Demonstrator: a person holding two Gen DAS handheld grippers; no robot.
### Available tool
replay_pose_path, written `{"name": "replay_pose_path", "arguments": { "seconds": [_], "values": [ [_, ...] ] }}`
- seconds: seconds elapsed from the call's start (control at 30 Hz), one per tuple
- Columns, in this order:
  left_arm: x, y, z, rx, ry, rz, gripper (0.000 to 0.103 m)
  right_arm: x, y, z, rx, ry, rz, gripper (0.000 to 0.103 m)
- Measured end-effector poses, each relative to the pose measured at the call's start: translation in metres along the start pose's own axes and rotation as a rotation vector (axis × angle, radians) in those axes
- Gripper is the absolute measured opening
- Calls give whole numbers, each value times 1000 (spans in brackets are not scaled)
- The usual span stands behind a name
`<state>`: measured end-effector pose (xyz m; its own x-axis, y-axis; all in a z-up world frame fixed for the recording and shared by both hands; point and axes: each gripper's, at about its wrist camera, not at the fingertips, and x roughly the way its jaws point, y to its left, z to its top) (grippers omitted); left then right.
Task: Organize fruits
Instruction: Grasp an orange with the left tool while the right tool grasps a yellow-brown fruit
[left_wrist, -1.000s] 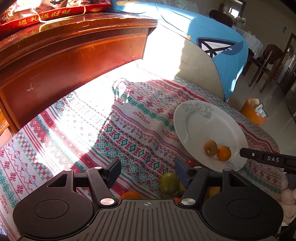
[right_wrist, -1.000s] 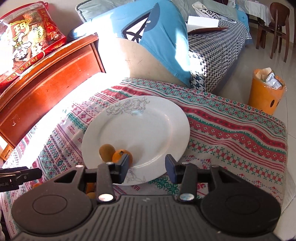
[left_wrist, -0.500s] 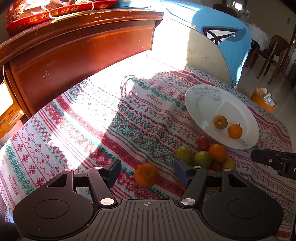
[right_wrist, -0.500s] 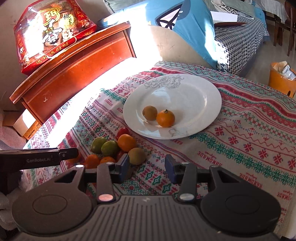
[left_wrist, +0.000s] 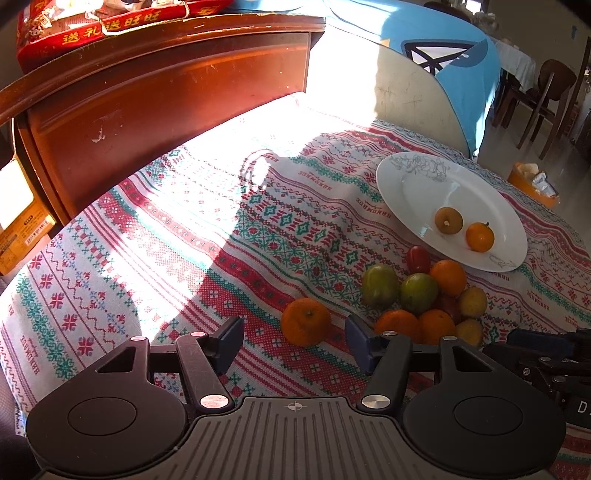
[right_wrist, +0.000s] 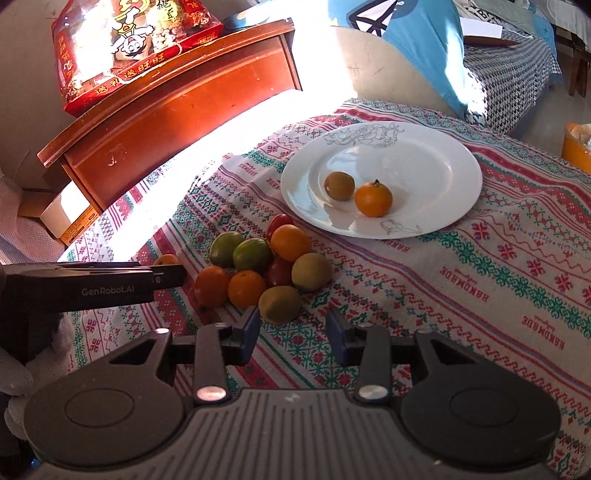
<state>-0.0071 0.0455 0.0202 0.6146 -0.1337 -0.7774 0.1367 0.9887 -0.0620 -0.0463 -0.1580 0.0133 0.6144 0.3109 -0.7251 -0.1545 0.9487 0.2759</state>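
- Left gripper (left_wrist: 293, 341): spread wide, empty, just short of a lone orange (left_wrist: 306, 321) on the patterned tablecloth (left_wrist: 177, 236).
- Right gripper (right_wrist: 293, 334): likewise parted, empty, near a kiwi (right_wrist: 279, 304) (front of the fruit pile (right_wrist: 258, 266)).
- White plate (right_wrist: 443, 177) beyond the pile: one kiwi, one orange.

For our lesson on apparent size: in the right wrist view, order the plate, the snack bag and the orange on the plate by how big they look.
1. Plate
2. Snack bag, though it stands farther off, so its true size is unsure
3. Orange
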Motion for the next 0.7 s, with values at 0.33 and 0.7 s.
{"name": "replay_pose_path", "arguments": {
  "seconds": [0.33,0.7],
  "values": [
    [8,-4,-2,46,-19,13,55,8,9,-2,-54,-3,-14,34],
    [12,-5,-4,72,-38,3,35,14,11,-3,-65,-8,-2,25]
  ]
}}
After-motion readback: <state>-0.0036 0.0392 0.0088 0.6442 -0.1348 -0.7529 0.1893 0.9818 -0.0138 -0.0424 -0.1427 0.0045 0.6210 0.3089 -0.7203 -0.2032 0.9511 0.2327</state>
